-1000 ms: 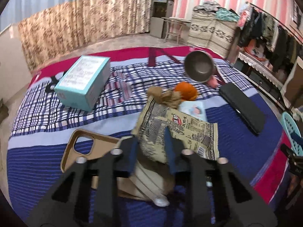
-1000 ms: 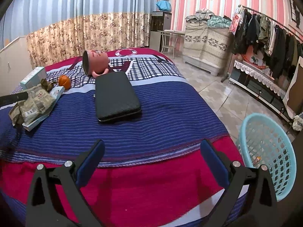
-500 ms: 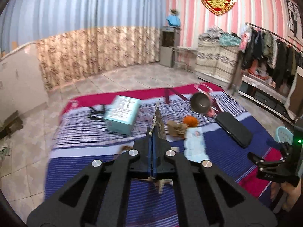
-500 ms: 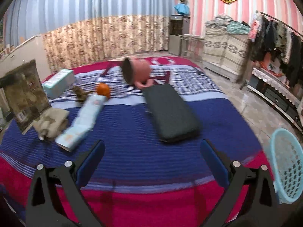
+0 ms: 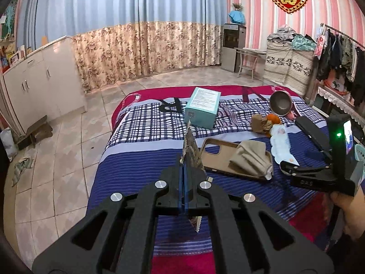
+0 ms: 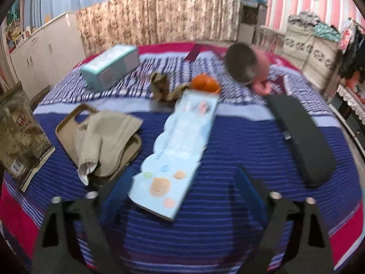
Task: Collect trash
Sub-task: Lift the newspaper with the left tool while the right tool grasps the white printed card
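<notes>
Since a second ago the crinkled printed snack wrapper has left the bed and now hangs above its near edge, pinched edge-on in the left gripper's closed jaws. Rightward, the right gripper's jaws, open and just narrowing, flank the pale-blue cardboard packet without touching it.

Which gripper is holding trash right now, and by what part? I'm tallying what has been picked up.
The left gripper is shut on the snack wrapper, pinching its flat side near the lower edge. The right gripper holds nothing; its jaws have just been closing.
</notes>
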### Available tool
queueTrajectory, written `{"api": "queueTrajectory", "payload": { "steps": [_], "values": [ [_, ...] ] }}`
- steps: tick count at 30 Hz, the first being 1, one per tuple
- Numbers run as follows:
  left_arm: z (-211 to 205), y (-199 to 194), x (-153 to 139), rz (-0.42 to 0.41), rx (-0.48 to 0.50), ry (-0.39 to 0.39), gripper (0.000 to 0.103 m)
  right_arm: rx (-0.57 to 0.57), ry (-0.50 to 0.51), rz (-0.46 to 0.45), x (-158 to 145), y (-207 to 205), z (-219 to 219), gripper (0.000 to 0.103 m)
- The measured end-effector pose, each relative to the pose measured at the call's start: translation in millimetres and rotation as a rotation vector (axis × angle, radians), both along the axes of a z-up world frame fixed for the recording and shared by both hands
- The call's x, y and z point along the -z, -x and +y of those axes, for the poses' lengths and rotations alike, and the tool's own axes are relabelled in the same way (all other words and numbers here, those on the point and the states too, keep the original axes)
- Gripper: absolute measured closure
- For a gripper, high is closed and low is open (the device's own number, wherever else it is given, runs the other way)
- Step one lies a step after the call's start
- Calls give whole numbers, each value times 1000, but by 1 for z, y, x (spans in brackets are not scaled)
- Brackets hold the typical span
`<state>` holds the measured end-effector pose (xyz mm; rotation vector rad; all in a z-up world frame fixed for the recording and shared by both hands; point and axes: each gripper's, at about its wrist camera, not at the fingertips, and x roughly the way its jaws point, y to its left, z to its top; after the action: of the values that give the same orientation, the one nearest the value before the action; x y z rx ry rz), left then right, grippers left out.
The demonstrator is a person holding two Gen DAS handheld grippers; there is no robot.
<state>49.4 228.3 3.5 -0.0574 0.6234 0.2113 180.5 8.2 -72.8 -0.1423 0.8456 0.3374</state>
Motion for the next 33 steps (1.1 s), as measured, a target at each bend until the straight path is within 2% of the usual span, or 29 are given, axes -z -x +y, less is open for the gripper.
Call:
{"api": "queueTrajectory", "payload": {
  "steps": [3,4,5,6,8,9,10,11,15,18,19,21,22,24,29,33],
  "values": [
    [-1,0,2,-1,3,5,103,-11,16,8,8,-1,8,27],
    [-1,0,2,-1,3,7,103,-21,8,6,8,0,8,34],
    [-2,-1,2,-1,5,9,103,-36,-6,11,7,0,8,46],
    [-4,-1,2,-2,8,7,103,-46,-12,13,5,0,6,48],
    [-9,-2,-1,-7,19,3,103,-59,-14,-1,1,3,0,64],
    [-12,-4,-2,-10,24,1,103,-61,-24,-3,-1,5,-5,67],
    [-14,-4,-4,-13,29,-1,103,-61,-49,1,-3,6,-13,82],
    [-18,-6,-6,-15,36,-5,103,-58,-64,9,-5,6,-20,91],
    [-36,-11,-16,-35,58,-26,103,-42,-99,5,-10,12,-49,95],
    [-48,-12,-24,-46,74,-33,103,-18,-129,15,-11,9,-57,94],
    [-51,-12,-26,-48,77,-40,103,-14,-148,21,-11,8,-56,91],
    [-53,-12,-27,-47,78,-44,103,-9,-156,28,-12,6,-51,53],
    [-53,-11,-27,-45,77,-44,103,-12,-155,23,-13,7,-46,28],
    [-49,-10,-26,-39,70,-42,103,-34,-122,10,-14,9,-30,27],
    [-35,-6,-24,-34,44,-26,103,-47,-54,85,4,5,4,27],
    [-29,-6,-19,-20,35,-20,103,-20,23,53,10,3,21,25]
  ]
}}
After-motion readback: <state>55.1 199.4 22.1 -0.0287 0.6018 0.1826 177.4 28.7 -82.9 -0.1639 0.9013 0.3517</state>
